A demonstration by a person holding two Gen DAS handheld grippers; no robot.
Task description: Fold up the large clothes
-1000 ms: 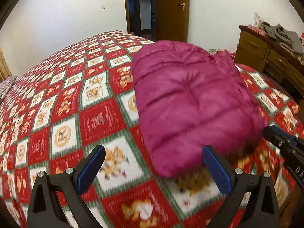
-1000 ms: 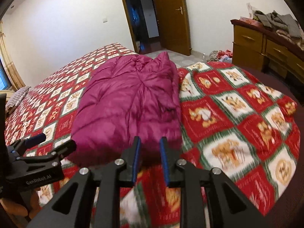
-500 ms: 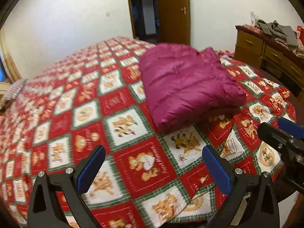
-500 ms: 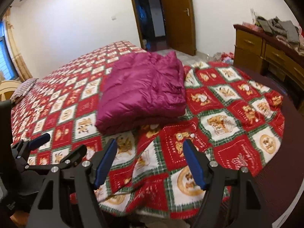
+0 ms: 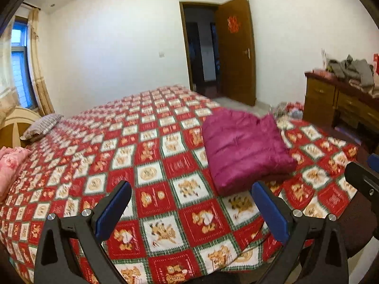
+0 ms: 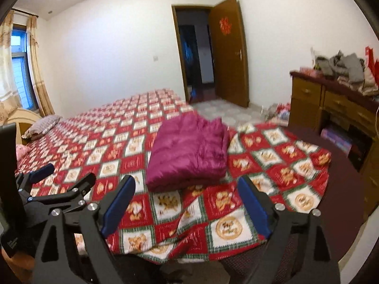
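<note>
Folded magenta quilted down jacket [image 5: 244, 151] lying flat on the bed's red, white and green checkered cartoon-print cover [image 5: 151, 146], near the foot corner of the bed. No container close by; only the brown wooden dresser [image 6: 331, 104] with shut drawers, carrying a heap of grey clothes [image 6: 343, 66] on top, contents of the drawers not visible.

Left claw [image 5: 190, 210] spread wide, holding nothing, only bed cover between the blue pads. Right claw [image 6: 187, 207] opening at this moment, already wide, nothing between the pads, well apart from the jacket.

Compared with one second ago: right claw then nearly closed just at the jacket's near edge; now both claws higher and farther back, jacket smaller in both views, window, curtain and pillow [image 5: 42, 126] newly in view.

Hard to make out: pink floral bedding [image 5: 10, 168] cut off at the left edge, small things on the floor beside the dresser blurred, bed's near edge hidden behind the claw arms.
</note>
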